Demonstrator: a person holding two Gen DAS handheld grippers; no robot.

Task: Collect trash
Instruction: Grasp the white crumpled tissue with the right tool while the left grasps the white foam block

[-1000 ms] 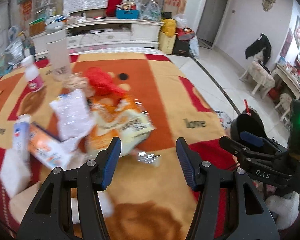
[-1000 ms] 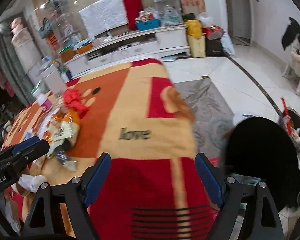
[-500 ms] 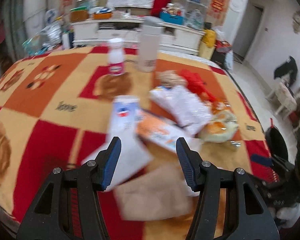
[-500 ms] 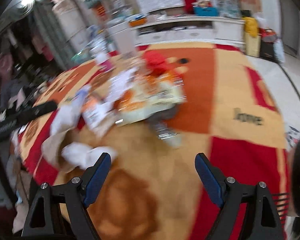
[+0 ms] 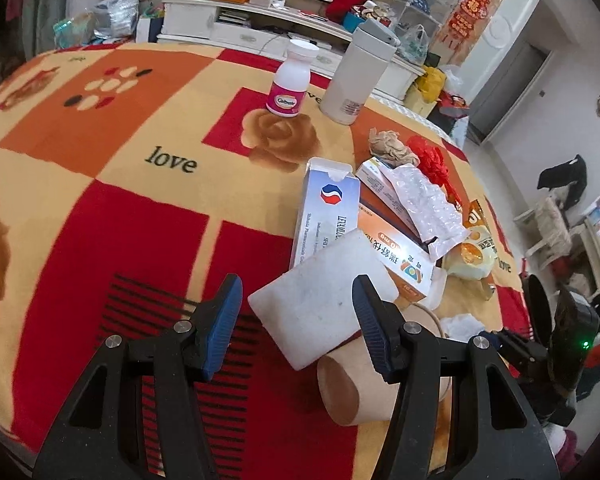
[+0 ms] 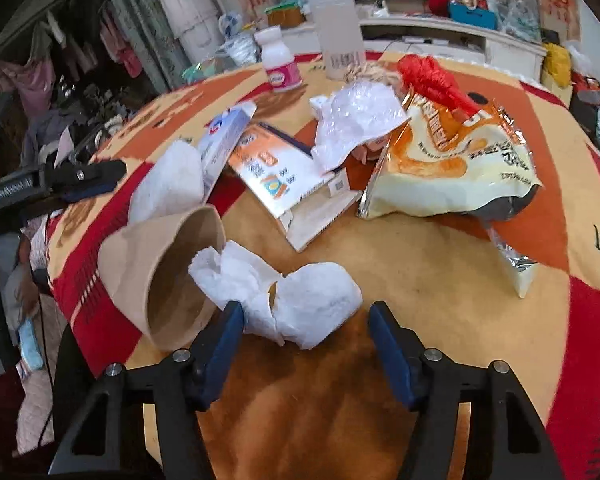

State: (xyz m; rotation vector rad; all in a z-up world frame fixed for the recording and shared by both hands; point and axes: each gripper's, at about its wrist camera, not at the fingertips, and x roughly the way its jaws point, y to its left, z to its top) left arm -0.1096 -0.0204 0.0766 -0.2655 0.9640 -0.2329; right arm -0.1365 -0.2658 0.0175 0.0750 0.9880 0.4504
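Observation:
A heap of trash lies on the patterned blanket (image 5: 100, 208). My left gripper (image 5: 296, 320) is open, its fingers on either side of a white foam block (image 5: 320, 300) that rests on a tipped brown paper cup (image 5: 348, 384). My right gripper (image 6: 304, 340) is open just in front of crumpled white tissue (image 6: 292, 300), beside the cup (image 6: 160, 272). Behind lie medicine boxes (image 6: 276, 176), clear bubble wrap (image 6: 352, 120), a yellow snack bag (image 6: 452, 168) and red plastic (image 6: 432, 76).
A pink-labelled pill bottle (image 5: 292, 80) and a white thermos (image 5: 356, 76) stand upright at the far side. A crumpled brown paper (image 5: 388, 144) lies near them. A white TV cabinet (image 5: 260, 20) is behind. The left gripper (image 6: 52, 180) shows at the left of the right wrist view.
Both grippers have swung over the table to the trash heap and come in low. The left now straddles the foam block; the right faces the tissue. Both stayed open.

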